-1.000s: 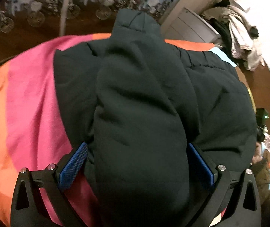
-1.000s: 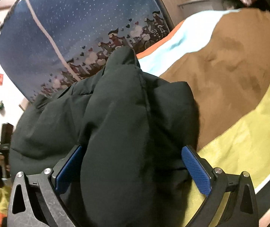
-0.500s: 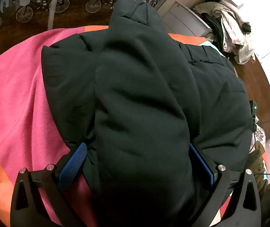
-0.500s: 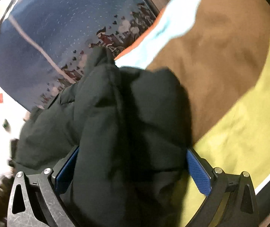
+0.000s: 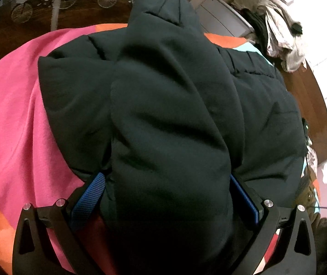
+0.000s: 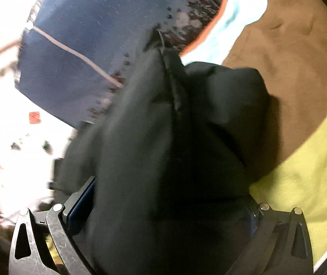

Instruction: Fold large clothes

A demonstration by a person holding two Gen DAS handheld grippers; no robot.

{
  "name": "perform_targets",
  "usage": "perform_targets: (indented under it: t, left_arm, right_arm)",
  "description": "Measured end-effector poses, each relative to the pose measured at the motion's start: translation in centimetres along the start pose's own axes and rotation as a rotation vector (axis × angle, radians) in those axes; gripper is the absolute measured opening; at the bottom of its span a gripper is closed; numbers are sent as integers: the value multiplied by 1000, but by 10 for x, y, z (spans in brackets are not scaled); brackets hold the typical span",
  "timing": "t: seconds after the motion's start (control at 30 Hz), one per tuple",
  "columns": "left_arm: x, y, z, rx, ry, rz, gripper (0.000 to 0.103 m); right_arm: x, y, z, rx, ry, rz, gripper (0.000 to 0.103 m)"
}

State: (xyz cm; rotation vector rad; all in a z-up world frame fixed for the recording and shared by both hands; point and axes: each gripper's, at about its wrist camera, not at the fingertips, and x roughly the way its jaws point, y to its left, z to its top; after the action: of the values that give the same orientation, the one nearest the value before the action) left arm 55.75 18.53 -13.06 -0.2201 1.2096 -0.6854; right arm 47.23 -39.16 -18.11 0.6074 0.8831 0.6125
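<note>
Over the striped blanket, both grippers carry a thick fold of the dark jacket.

On the pink band of the blanket (image 5: pixel 10 119) the body of the jacket (image 5: pixel 163 105) lies spread, and the left gripper (image 5: pixel 166 188) has its blue pads (image 5: pixel 90 194) pressed wide apart around a fat padded roll of it. The right gripper (image 6: pixel 170 208) grips another bulky part of the jacket (image 6: pixel 163 137) the same way, its jaws wide but full of cloth. Compared with a second ago, the right view has tilted and blurred: more of the blue wall hanging (image 6: pixel 90 41) and bright room now shows beside the jacket, while the yellow-green band (image 6: pixel 305 171) has moved to the side. In the left view the jacket looks closer to the pink band's far edge. I judge the held edge is being carried across the jacket, so the fold is under way, not yet laid down.
</note>
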Motion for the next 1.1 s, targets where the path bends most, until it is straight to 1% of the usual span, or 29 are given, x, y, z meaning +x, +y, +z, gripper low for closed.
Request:
perform_targets:
  t: [0.07, 0.1, 0.27, 0.37, 0.4, 0.43, 0.47, 0.5, 0.53, 0.57, 0.6, 0.63, 0.67, 0.7, 0.73, 0.77, 0.83, 0.87, 0.93, 1.0, 1.07, 1.1]
  left_arm:
    - [2, -1, 2, 5, 14, 2, 102]
    - [4, 0, 2, -9, 15, 7, 102]
    - [6, -11, 2, -72, 20, 122, 102]
    - [5, -25, 1, -62, 31, 200, 101]
    - [4, -29, 0, -65, 25, 223, 100]
    - [4, -33, 0, -72, 15, 238, 96]
    - [2, -36, -2, -79, 4, 251, 91]
    - [-1, -38, -3, -88, -12, 265, 88]
    - [-2, -43, -3, -99, -31, 271, 79]
    - [-6, -45, -6, -111, -50, 278, 70]
    - [-11, -47, -9, -123, -74, 287, 65]
    - [-14, -50, -12, -131, -92, 296, 55]
    - [-18, -53, -14, -143, -109, 305, 45]
    - [-23, -57, -17, -152, -126, 313, 40]
    - [-27, -62, -18, -154, -135, 321, 31]
    - [-32, -68, -20, -148, -149, 336, 25]
    - [-38, -81, -22, -132, -164, 381, 20]
    - [-37, -91, -22, -128, -167, 394, 17]
    - [-39, -101, -24, -118, -185, 421, 16]
    - [-36, -110, -23, -130, -204, 423, 15]
    - [-31, -112, -23, -153, -225, 416, 13]
    - [-28, -119, -19, -166, -232, 416, 12]
  right_arm:
    - [5, -3, 1, 22, 0, -16, 103]
    - [5, -2, 1, 21, 0, -21, 103]
    - [6, 3, 1, 71, -19, -49, 103]
    - [3, 9, 0, 69, -38, -83, 95]
    - [1, 12, -1, 66, -44, -95, 90]
    - [0, 15, -3, 61, -51, -107, 85]
    - [9, 21, 1, 57, -56, -118, 82]
    - [8, 25, -1, 51, -64, -131, 78]
    - [7, 29, -2, 45, -70, -140, 72]
    - [7, 32, -2, 40, -79, -147, 70]
    - [6, 35, -3, 36, -88, -152, 64]
    - [5, 39, -5, 32, -100, -154, 58]
    - [5, 42, -6, 33, -116, -153, 55]
    - [3, 42, -6, 37, -128, -152, 50]
    - [0, 45, -8, 48, -148, -146, 44]
    - [-2, 49, -9, 53, -166, -141, 42]
    - [-9, 52, -10, 45, -193, -136, 36]
    - [-11, 57, -10, 37, -208, -133, 34]
    - [-15, 63, -8, 23, -230, -132, 32]
    - [-15, 69, -7, 7, -238, -135, 31]
    - [-17, 72, -6, -1, -255, -124, 30]
    - [-18, 74, -5, -6, -260, -119, 30]
